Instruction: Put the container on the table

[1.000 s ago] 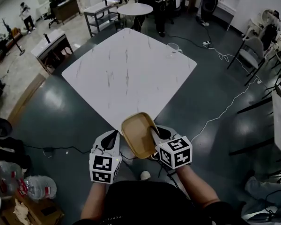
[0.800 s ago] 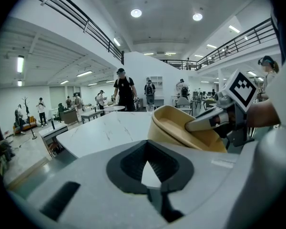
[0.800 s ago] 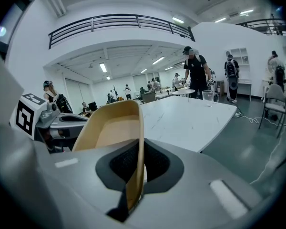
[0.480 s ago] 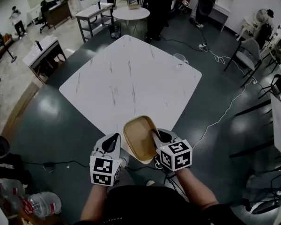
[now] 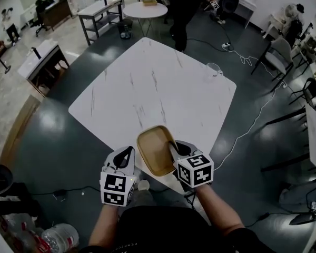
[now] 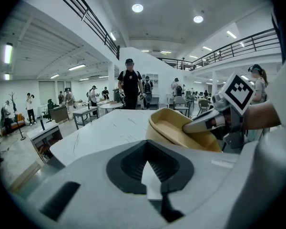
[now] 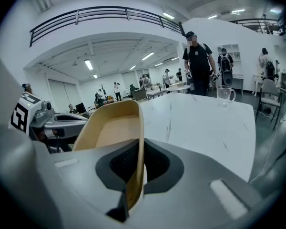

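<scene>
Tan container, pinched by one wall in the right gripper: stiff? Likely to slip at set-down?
Probably stiff: the container holds its shape with the right gripper clamped on one wall only. Likely light: it looks empty and thin-walled. Held off-centre and tilted, it may pivot in the grip when it meets the table.

The right gripper [image 5: 171,146] holds a tan container [image 5: 154,153] by its right rim, over the near corner of a white table [image 5: 147,83]. The left gripper [image 5: 127,152] is just beside the container. A clear cup [image 5: 213,70] stands near the table's right corner.
</scene>
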Motion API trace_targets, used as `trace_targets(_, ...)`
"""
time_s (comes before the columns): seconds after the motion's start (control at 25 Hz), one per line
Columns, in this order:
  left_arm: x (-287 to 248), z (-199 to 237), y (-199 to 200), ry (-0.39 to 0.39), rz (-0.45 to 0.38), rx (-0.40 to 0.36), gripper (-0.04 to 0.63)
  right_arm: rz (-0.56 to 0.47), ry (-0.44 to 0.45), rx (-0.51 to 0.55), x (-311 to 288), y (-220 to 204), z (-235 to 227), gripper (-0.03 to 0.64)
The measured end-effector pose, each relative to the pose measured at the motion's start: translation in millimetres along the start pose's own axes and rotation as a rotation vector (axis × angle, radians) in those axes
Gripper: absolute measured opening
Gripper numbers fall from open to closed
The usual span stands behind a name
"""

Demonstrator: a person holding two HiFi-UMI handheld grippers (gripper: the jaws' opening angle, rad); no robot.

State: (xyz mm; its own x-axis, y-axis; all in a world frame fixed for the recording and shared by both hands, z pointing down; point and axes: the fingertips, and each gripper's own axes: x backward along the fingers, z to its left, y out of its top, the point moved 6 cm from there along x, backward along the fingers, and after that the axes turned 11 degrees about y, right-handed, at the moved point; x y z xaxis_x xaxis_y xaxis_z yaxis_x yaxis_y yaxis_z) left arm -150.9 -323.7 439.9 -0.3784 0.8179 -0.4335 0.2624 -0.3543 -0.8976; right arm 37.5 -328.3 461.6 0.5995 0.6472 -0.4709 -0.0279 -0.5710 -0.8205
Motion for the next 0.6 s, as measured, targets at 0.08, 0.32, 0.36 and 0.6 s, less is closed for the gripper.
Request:
trace_targets(0.08,-5,15,-1,-0.004,0.001,-0.002,-0.006,0.002,-0.001,-0.003,-17,5,3,0.009)
trace_targets(0.32,-18,59,-2,-0.002,0.008,-0.004,-0.006,0.021,-0.004,-0.015,-63,15,13,0.009)
trace_targets(0.36,-20,64,-3,-0.002,0.009,-0.002,-0.006,0.026,-0.005,-0.017,-68,16,14,0.009)
trace_targets(0.6,-32,88,-1,-0.003,0.001,0.009,-0.006,0.05,-0.012,-0.04,-96,18,13,0.009)
